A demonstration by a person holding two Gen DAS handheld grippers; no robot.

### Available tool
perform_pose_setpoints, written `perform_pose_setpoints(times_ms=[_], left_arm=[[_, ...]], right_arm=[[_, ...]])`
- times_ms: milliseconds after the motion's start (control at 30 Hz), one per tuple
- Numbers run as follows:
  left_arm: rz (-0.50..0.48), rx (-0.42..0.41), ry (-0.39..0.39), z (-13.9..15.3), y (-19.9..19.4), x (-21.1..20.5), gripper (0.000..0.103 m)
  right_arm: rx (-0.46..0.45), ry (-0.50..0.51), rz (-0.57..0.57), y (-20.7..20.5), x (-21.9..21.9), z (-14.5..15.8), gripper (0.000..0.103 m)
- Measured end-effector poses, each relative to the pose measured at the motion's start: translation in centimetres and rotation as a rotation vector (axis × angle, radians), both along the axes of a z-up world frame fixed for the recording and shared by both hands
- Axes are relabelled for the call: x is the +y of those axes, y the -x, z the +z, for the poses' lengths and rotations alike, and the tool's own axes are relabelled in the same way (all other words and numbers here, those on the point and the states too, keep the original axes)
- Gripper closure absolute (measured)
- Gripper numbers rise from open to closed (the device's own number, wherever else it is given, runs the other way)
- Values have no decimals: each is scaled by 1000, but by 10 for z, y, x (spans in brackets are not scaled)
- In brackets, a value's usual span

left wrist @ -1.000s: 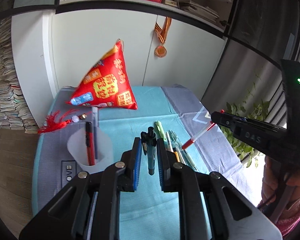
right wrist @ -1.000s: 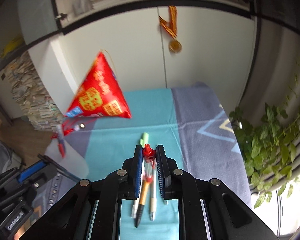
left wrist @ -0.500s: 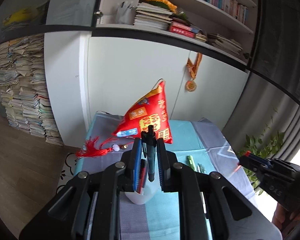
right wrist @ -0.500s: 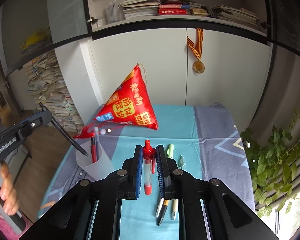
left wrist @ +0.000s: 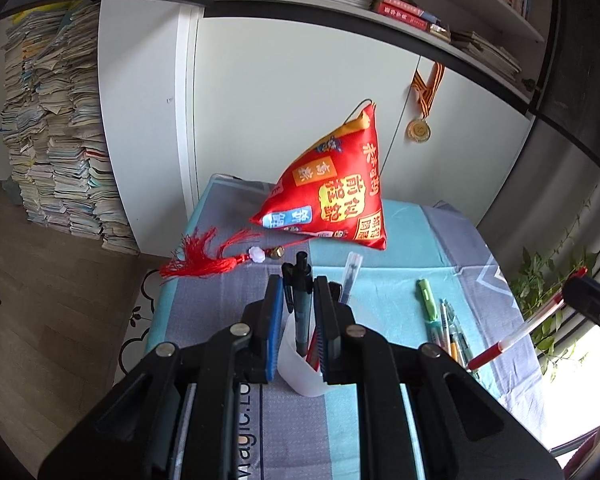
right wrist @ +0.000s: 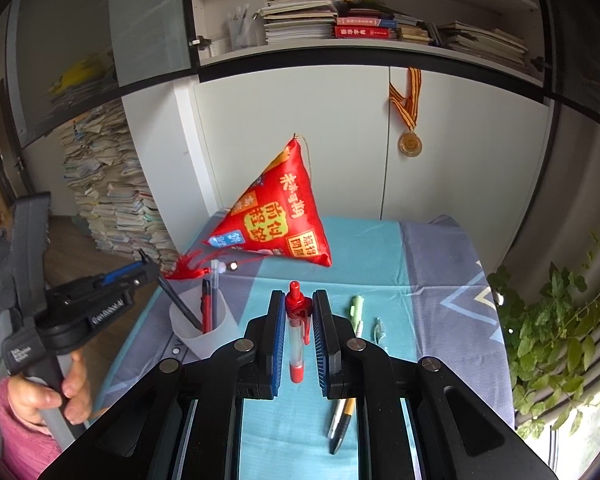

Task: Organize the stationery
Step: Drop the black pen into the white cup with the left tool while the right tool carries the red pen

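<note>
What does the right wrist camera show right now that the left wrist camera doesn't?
Only the right wrist view shows the person's hand on the left gripper's handle, the black pen's tip dipping into the white cup, and two pens lying nearest on the cloth. Only the left wrist view shows the left gripper shut on the black pen from behind, and the red pen seen from the side. Both show the red pyramid cushion, the medal and the green pen.

The left gripper (left wrist: 296, 312) hides the cup's (left wrist: 300, 376) near rim; the table's (right wrist: 440, 280) near edge is cut off
</note>
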State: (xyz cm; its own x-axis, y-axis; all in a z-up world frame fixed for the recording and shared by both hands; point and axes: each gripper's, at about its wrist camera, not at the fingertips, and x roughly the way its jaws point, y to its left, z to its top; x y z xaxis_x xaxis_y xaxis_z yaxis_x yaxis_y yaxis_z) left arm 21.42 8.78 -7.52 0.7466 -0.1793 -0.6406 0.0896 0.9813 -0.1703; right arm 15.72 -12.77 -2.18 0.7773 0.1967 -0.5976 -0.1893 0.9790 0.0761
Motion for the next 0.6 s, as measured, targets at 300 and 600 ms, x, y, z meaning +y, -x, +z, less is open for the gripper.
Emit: perform_pose_setpoints(times_ms=[300,600], left_arm=[[-12,39,1,-11,-5,0,89],[-11,54,28,-10,-3,7,82]], right_arm=[[-4,-8,35,-6,16,4,89],[-22,-24,82,-15,34,13,88]])
